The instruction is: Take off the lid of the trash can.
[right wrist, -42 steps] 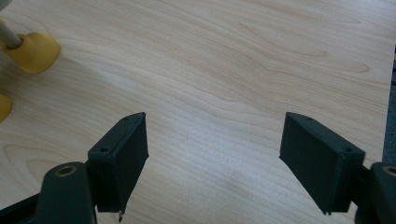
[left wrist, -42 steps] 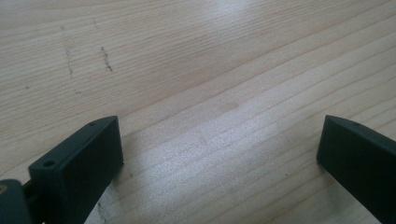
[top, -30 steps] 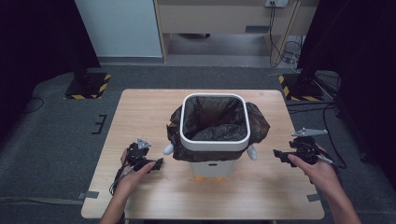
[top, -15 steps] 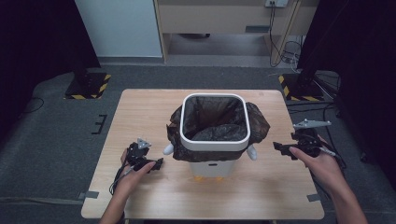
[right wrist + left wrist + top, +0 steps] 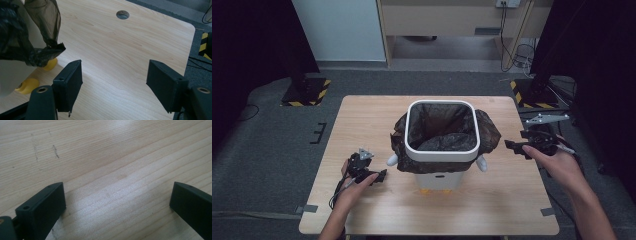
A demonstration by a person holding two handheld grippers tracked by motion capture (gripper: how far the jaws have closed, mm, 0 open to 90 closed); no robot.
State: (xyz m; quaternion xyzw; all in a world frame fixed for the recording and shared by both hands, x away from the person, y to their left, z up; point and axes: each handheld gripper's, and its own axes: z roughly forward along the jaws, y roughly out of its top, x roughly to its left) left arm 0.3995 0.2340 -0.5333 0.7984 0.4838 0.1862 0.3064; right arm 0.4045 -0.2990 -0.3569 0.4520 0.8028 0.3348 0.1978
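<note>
dark floor surrounds a pale wooden bench [image 5: 362, 115] carrying a white bin [image 5: 442, 150] at its middle, lined with a black bag [image 5: 489, 131]. the bag looks thin, soft and crinkly; its loose overhang below the rim seems the best hold. right gripper [image 5: 514, 147], jaws just narrowed yet apart and empty, hangs beside it. left gripper [image 5: 381, 175] rests wide open, empty. nothing blocks the way.

floor: grey carpet [image 5: 272, 145] | furniture: wooden table [image 5: 362, 115], cabinet [image 5: 437, 20] | surroundings: dark
</note>
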